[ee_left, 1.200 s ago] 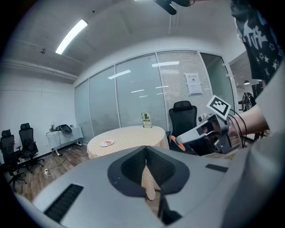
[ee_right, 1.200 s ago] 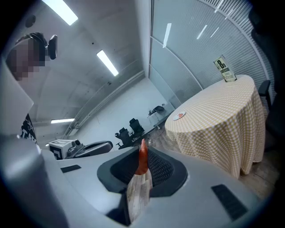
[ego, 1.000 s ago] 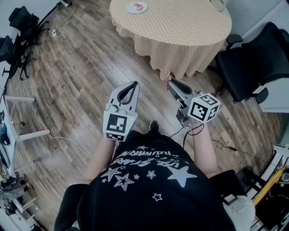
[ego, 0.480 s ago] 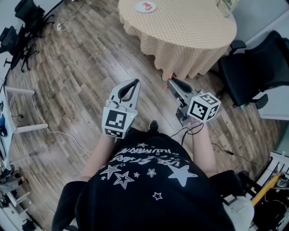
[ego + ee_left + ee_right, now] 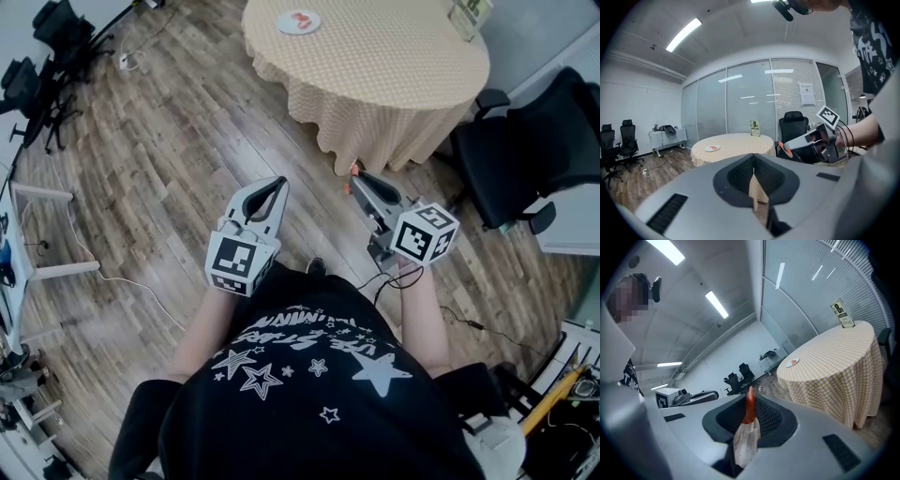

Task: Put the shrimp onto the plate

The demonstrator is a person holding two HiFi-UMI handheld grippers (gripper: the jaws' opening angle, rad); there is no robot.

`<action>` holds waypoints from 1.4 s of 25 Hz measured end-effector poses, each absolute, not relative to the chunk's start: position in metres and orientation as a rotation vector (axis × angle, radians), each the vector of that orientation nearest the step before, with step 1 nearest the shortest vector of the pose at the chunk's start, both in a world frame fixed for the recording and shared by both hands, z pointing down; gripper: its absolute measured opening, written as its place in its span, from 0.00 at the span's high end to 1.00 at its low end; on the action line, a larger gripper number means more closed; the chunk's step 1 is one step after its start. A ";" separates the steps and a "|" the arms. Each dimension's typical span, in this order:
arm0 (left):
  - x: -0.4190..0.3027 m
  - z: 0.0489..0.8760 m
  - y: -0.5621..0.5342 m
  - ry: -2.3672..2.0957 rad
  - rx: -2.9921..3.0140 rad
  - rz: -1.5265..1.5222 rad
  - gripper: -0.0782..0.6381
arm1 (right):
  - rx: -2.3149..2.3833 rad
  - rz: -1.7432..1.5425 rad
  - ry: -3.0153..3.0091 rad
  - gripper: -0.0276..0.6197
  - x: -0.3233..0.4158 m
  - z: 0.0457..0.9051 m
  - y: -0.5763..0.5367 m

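A white plate (image 5: pixel 298 22) with something orange-red on it lies at the far left of a round table (image 5: pixel 384 66) covered in a yellow checked cloth. The plate also shows small in the left gripper view (image 5: pixel 712 148) and the right gripper view (image 5: pixel 791 363). My right gripper (image 5: pixel 354 174) (image 5: pixel 750 394) is held over the floor short of the table, shut on a thin orange-red shrimp (image 5: pixel 750 406) that sticks out at its tip. My left gripper (image 5: pixel 278 183) (image 5: pixel 753 157) is beside it, its jaws together with nothing between them.
A green sign card (image 5: pixel 469 14) stands at the table's far right. A black office chair (image 5: pixel 534 141) is right of the table. More black chairs (image 5: pixel 37 56) and a cable (image 5: pixel 103 272) are at the left, and wooden floor lies between me and the table.
The table and plate have come slightly nearer in the head view. Both grippers keep the same pose and the same grip.
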State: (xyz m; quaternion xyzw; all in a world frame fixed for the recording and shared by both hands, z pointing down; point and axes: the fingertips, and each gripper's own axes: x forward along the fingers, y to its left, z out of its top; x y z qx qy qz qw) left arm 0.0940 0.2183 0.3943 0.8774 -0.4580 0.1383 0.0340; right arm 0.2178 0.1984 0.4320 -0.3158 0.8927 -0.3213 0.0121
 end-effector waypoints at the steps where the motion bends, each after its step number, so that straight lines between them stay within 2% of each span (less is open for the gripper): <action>1: 0.094 0.396 0.217 -1.421 2.683 0.426 0.88 | -0.980 -1.006 2.784 0.85 0.222 0.433 0.197; 15: 0.063 0.407 0.212 -1.503 2.582 0.429 0.88 | -0.912 -1.047 2.783 0.85 0.203 0.439 0.181; 29: 0.044 0.407 0.126 -1.427 2.621 0.352 0.88 | -1.059 -1.059 2.722 0.85 0.199 0.439 0.122; 35: 0.004 0.405 0.077 -1.450 2.606 0.326 0.88 | -1.092 -1.072 2.731 0.85 0.171 0.441 0.083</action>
